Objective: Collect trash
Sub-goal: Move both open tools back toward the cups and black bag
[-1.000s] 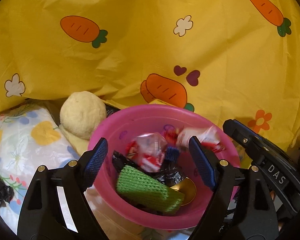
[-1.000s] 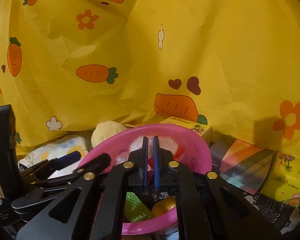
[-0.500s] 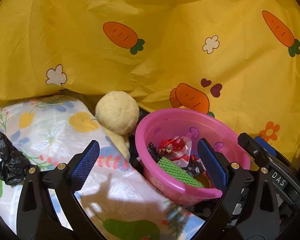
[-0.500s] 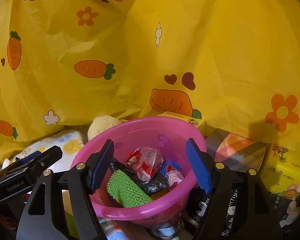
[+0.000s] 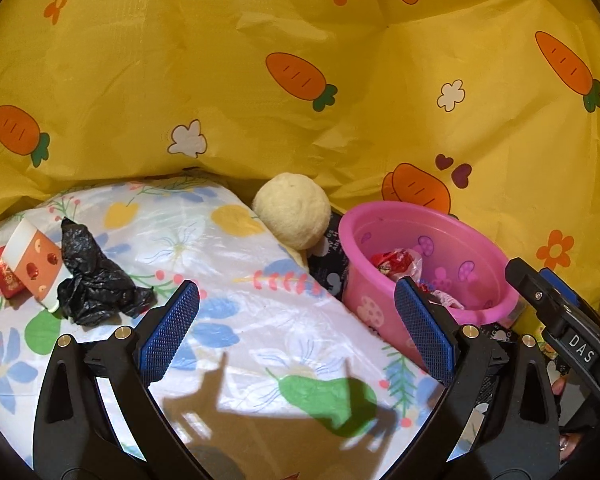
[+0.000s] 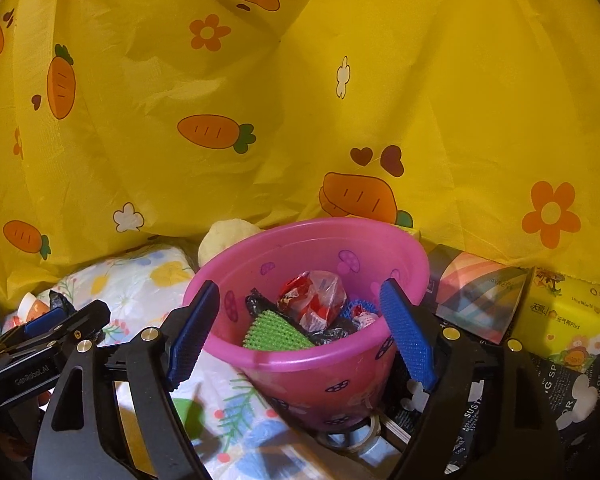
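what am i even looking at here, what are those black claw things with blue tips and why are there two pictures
Those black claws are hand-held grippers, one in each of a person's hands; there is no robot arm. Each carries a wide-angle camera that looks forward along its two fingers, so each picture is one gripper's own view.

The left view shows the left gripper open and empty above a flowery plastic sheet. On the sheet lie a crumpled black bag and a small orange and white carton, seemingly trash not yet collected. A pale fuzzy ball sits beside a pink bucket.

The right view shows the right gripper, also open and empty, in front of that bucket. Inside are a red and clear wrapper, a green mesh scrubber and some black plastic. A yellow tissue pack stands to the right. A yellow carrot-print cloth hangs behind.
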Demonstrator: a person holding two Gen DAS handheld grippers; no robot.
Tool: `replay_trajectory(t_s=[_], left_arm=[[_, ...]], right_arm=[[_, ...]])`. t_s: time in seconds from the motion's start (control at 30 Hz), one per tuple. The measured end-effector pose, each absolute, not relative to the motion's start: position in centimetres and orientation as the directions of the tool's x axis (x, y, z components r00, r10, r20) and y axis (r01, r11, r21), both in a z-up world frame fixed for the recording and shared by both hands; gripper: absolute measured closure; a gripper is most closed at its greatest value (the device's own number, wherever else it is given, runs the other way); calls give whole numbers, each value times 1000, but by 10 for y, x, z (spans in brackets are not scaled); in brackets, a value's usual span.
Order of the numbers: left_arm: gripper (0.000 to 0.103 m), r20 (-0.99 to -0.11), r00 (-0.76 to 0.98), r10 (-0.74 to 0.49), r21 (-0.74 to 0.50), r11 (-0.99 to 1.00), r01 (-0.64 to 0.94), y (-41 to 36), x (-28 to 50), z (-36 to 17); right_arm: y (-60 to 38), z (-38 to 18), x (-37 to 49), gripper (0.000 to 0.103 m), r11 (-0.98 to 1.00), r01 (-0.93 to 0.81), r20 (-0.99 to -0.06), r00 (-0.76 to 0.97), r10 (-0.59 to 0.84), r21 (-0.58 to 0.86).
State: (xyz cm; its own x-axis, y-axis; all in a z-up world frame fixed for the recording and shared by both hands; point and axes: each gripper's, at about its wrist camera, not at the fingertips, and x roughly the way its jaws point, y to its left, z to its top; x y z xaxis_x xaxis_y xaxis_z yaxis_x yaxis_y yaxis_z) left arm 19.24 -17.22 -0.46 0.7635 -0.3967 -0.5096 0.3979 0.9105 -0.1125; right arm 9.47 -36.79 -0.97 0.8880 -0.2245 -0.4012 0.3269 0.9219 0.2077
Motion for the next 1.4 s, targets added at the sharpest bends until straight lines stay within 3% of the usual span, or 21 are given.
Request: replay_trajectory(t_s=[0.73,1.4], left_arm=[[7,-492,811,-316,-80,944,319,-103,149,-1],[7,-506,862,16,-75,995,-62,72,168,0]], right_arm=[[-299,0,75,19,962,205,-383,915,-125,178],[-168,-1,129,19,989,-98,-409,902,135,109]])
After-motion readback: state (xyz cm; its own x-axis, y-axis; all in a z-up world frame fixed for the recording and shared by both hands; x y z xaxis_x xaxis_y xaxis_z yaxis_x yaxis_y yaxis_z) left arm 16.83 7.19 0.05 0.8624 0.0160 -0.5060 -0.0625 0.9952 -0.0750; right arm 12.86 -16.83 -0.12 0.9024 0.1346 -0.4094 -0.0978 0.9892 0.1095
